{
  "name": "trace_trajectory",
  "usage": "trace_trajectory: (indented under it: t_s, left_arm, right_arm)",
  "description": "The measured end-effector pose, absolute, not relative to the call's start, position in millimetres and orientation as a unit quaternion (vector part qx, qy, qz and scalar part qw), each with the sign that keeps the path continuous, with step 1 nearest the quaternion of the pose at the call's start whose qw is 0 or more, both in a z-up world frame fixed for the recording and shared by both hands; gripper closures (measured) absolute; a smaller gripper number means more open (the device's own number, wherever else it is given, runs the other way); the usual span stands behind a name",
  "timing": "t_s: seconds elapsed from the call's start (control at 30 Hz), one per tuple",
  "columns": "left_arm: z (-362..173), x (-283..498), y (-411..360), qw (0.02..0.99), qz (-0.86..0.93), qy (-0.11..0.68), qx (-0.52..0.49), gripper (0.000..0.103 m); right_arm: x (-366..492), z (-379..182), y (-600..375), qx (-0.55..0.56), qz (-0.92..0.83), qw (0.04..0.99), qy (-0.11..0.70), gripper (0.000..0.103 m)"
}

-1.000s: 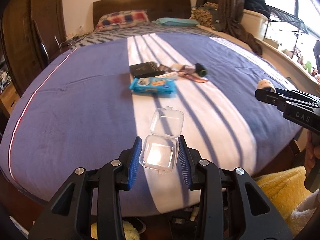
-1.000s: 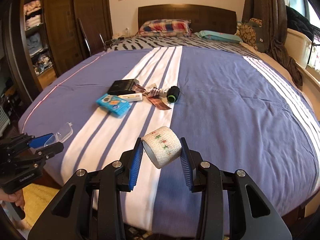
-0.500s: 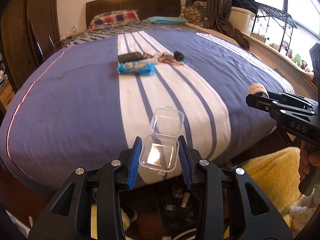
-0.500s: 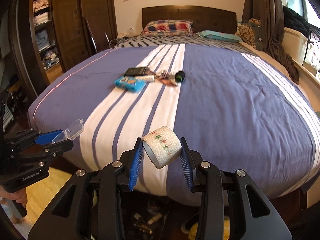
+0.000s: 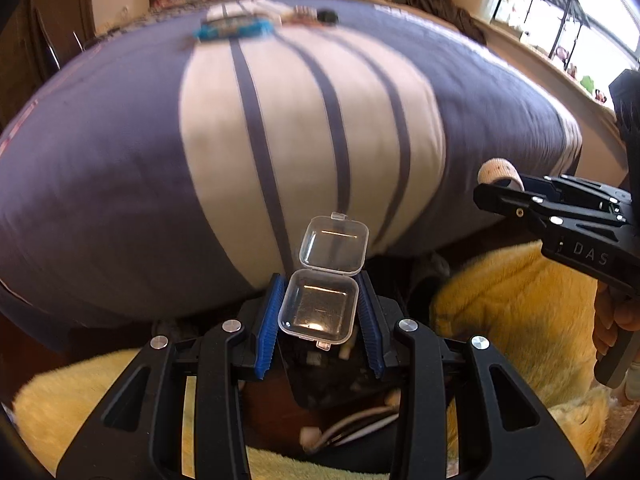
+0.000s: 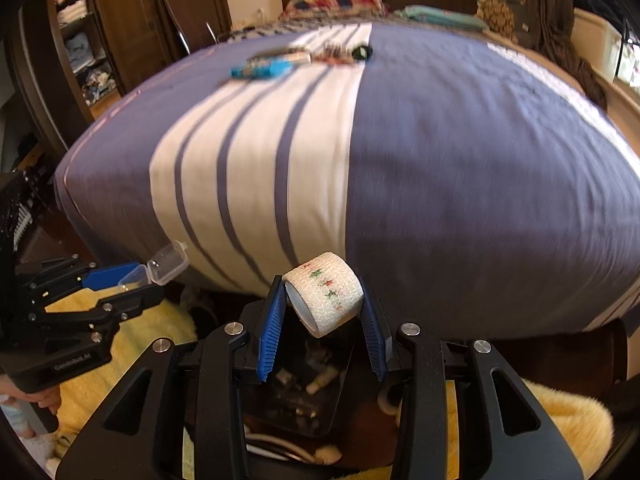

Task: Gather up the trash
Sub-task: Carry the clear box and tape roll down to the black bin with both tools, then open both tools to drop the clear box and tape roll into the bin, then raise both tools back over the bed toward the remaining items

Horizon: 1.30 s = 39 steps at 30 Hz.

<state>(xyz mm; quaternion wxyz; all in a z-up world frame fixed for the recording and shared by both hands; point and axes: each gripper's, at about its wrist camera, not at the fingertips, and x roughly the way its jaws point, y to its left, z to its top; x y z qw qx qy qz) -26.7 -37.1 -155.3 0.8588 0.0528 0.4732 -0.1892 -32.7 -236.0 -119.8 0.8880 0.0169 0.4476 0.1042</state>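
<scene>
The left gripper is clamped on a small clear plastic case whose hinged lid stands open, held off the foot of the bed above a dark bin on the floor. The right gripper pinches a white bandage roll tilted between its blue pads, over the same bin beside a yellow fluffy rug. A blue packet and a few small items lie far up the striped bedspread.
</scene>
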Motion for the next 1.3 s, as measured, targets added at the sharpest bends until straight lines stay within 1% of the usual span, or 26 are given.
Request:
trace_trajectory:
  t_s: [0.2, 0.43, 0.7, 0.93, 0.97, 1.0, 1.07, 1.2, 1.3]
  left_arm:
    - [-206.0, -24.7, -41.5, 0.827, -0.189, 0.527, 0.056, 0.068]
    - [-245.8, -19.2, -44.3, 0.796, -0.195, 0.571, 0.048, 0.068]
    - [-274.9, -14.0, -51.1, 0.769, -0.199, 0.606, 0.04, 0.068]
    - [-285.8, -5.8, -52.3, 0.757, -0.197, 0.621, 0.04, 0.068]
    - [-286.7, -5.6, -52.3, 0.757, -0.196, 0.623, 0.04, 0.066]
    - [-287.4, -5.3, -51.7, 0.756, -0.194, 0.624, 0.039, 0.064]
    - [-287.1, -4.7, -50.2, 0.757, -0.19, 0.625, 0.037, 0.059]
    - [-284.2, -4.2, -48.7, 0.759, -0.186, 0.623, 0.033, 0.057]
    - [-281.1, -3.4, -46.9, 0.763, -0.179, 0.62, 0.033, 0.052]
  right_arm:
    - [-33.2, -155.4, -232.7, 0.022, 0.101, 0.869, 0.484, 0.065]
    - [-30.5, -190.8, -225.5, 0.028, 0.101, 0.846, 0.522, 0.066]
    - [-22.6, -226.0, -215.1, 0.039, 0.107, 0.82, 0.56, 0.065]
    - [-10.3, -242.7, -210.9, 0.046, 0.119, 0.806, 0.578, 0.064]
    - [-7.6, -243.2, -209.4, 0.047, 0.119, 0.805, 0.579, 0.063]
    - [-6.0, -243.4, -210.0, 0.048, 0.121, 0.804, 0.58, 0.056]
    - [-3.5, -244.1, -209.8, 0.05, 0.122, 0.803, 0.582, 0.051]
    - [-1.4, -244.7, -213.9, 0.054, 0.118, 0.803, 0.581, 0.051]
    - [-2.5, -239.2, -214.7, 0.057, 0.113, 0.806, 0.578, 0.051]
